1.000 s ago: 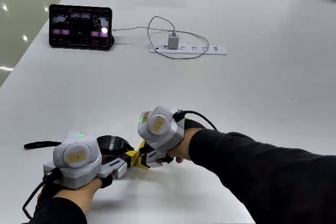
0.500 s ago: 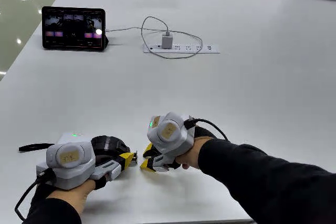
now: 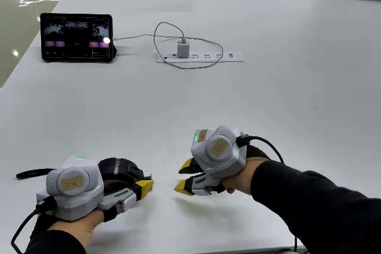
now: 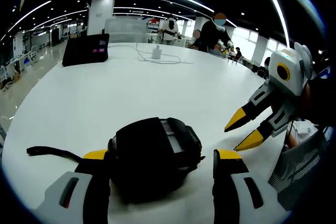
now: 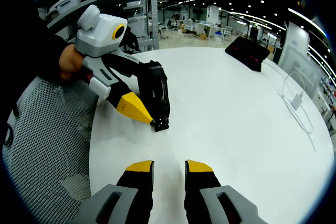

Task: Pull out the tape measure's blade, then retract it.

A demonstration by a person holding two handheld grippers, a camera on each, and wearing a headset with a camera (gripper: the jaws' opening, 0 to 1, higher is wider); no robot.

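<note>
- Where the left gripper view looks along its own jaws, the left gripper point(image 4: 160, 156) has them set wide. One jaw lies on each flank of the black tape measure point(image 4: 149, 142), pinching the case between the yellow tips.
- The tape measure sits at the near left of the white table point(image 3: 250, 105) in the head view. Whether the case rests on the surface or hangs just over it cannot be told.
- Its black strap point(image 4: 52, 152) trails flat on the table, on the side away from the right gripper point(image 5: 169, 167).
- The right gripper's jaws are slightly parted, with a narrow gap between the yellow tips. They hold nothing and touch nothing, and bare table lies under them.
- The right gripper stands near the tape measure with its tips aimed toward it, apart from it.
- The right gripper view shows what the head view hides. The blade's end hook point(image 5: 160, 125) sits at the mouth of the case, with the blade wound in.
- The left gripper view shows a person point(image 4: 212, 27) standing beyond the far end of the table.
- The head view gives the far-side layout. A tablet point(image 3: 76, 37) stands upright with its screen lit.
- A white power strip point(image 3: 199, 56) lies to the right of the tablet with a charger point(image 3: 183, 47) plugged in. A cable point(image 3: 164, 31) loops over the strip and runs to the tablet.
- All of these are well apart from both grippers.
</note>
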